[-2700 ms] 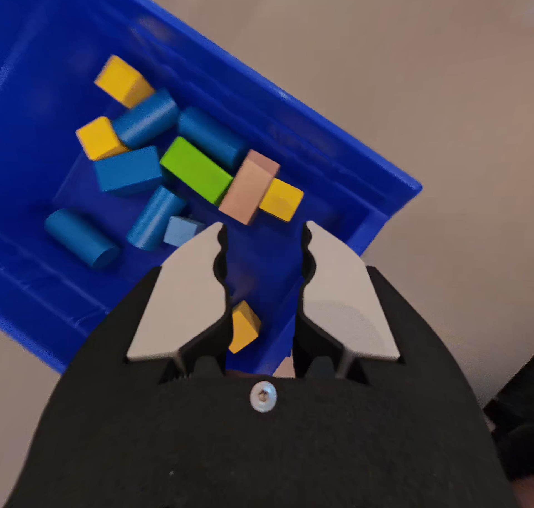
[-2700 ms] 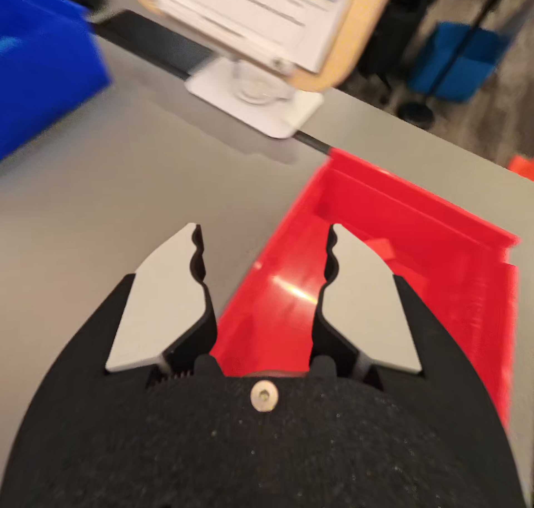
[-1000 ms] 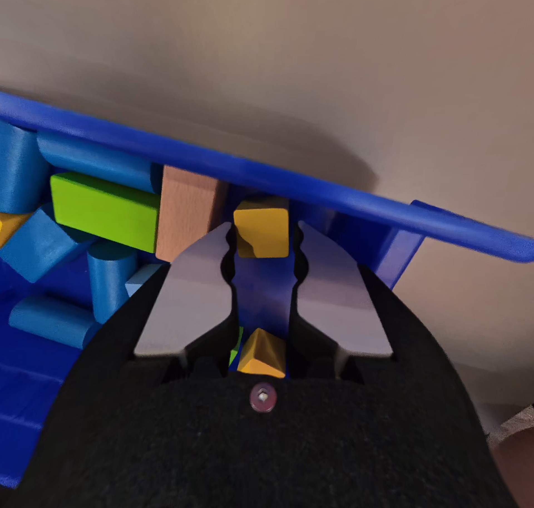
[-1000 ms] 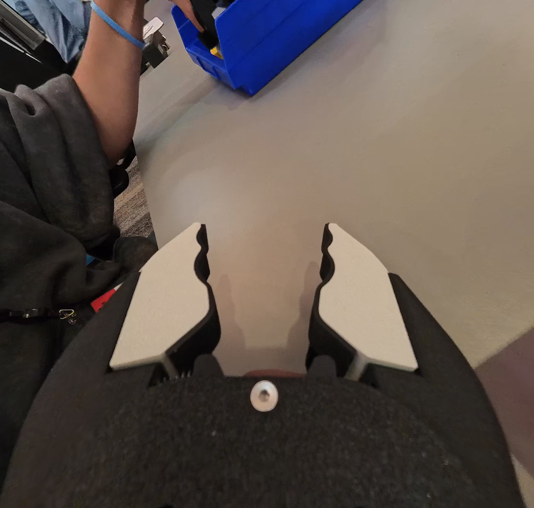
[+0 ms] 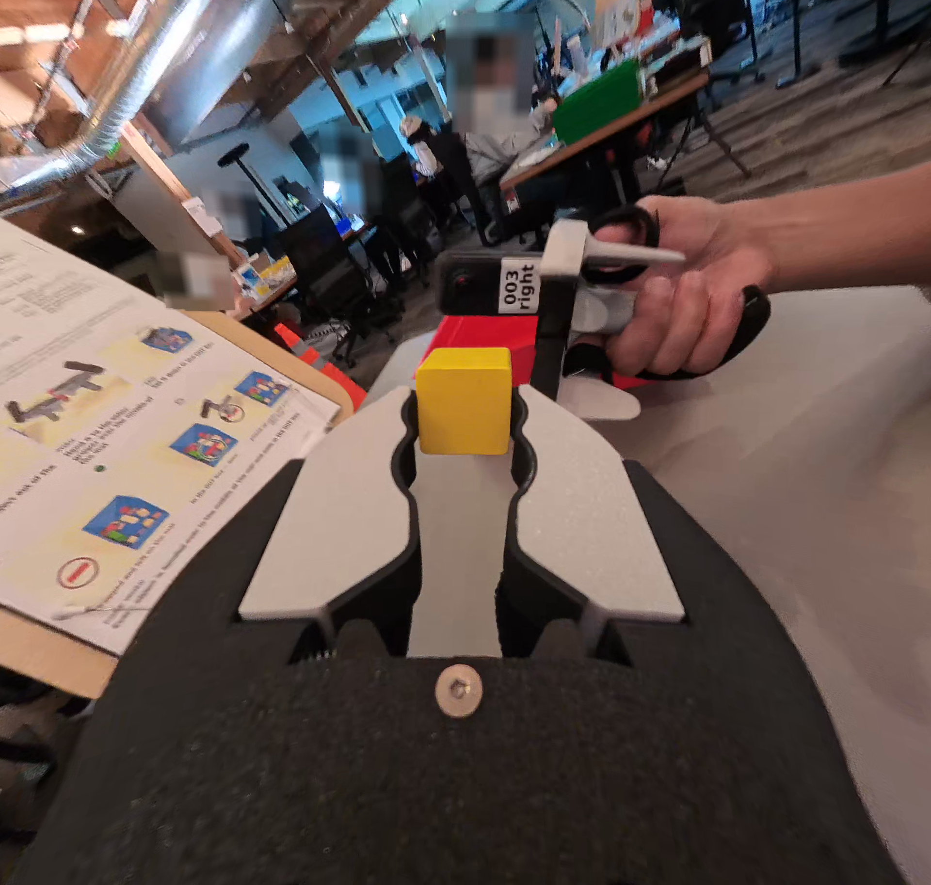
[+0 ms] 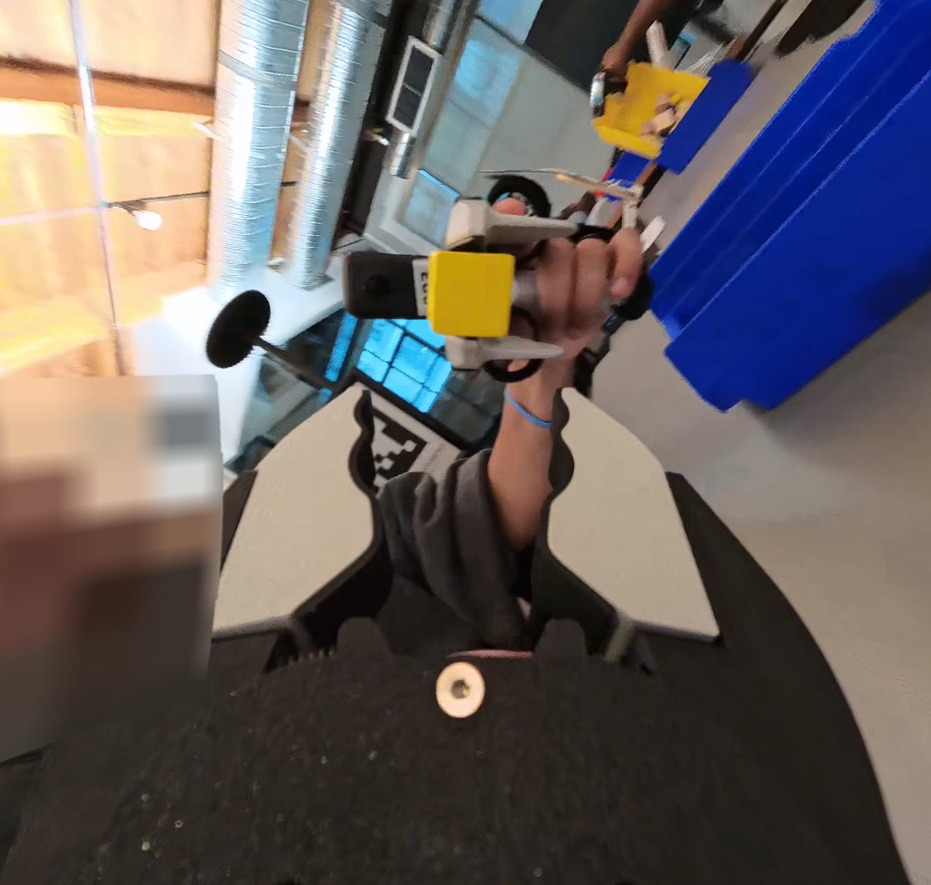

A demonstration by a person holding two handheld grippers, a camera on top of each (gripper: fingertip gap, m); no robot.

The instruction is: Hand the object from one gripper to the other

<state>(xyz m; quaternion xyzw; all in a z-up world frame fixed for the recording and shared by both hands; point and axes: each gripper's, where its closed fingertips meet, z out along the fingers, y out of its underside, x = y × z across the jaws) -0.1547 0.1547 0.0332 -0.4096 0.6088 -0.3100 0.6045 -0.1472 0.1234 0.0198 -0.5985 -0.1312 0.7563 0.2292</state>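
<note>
My left gripper (image 5: 463, 400) is shut on a yellow wooden block (image 5: 463, 415) and holds it in the air above the grey table (image 5: 786, 458). The block sticks out past the fingertips. My right gripper (image 6: 461, 410) is open and empty, rolled onto its side, and faces the left gripper. In the right wrist view the yellow block (image 6: 471, 299) sits ahead of the open jaws and apart from them, with the left gripper's fingers (image 6: 509, 229) above and below it. In the left wrist view the right gripper (image 5: 612, 329) is beyond the block, held by a hand (image 5: 705, 297).
A red bin (image 5: 483, 334) stands on the table behind the block. A blue bin (image 6: 806, 256) is off to the side in the right wrist view. A clipboard with an instruction sheet (image 5: 126, 433) stands left of the left gripper. People and desks fill the background.
My left gripper has shut on the yellow block in the blue bin and lifted it out. My right gripper, still open, has rolled onto its side and now faces the block.
</note>
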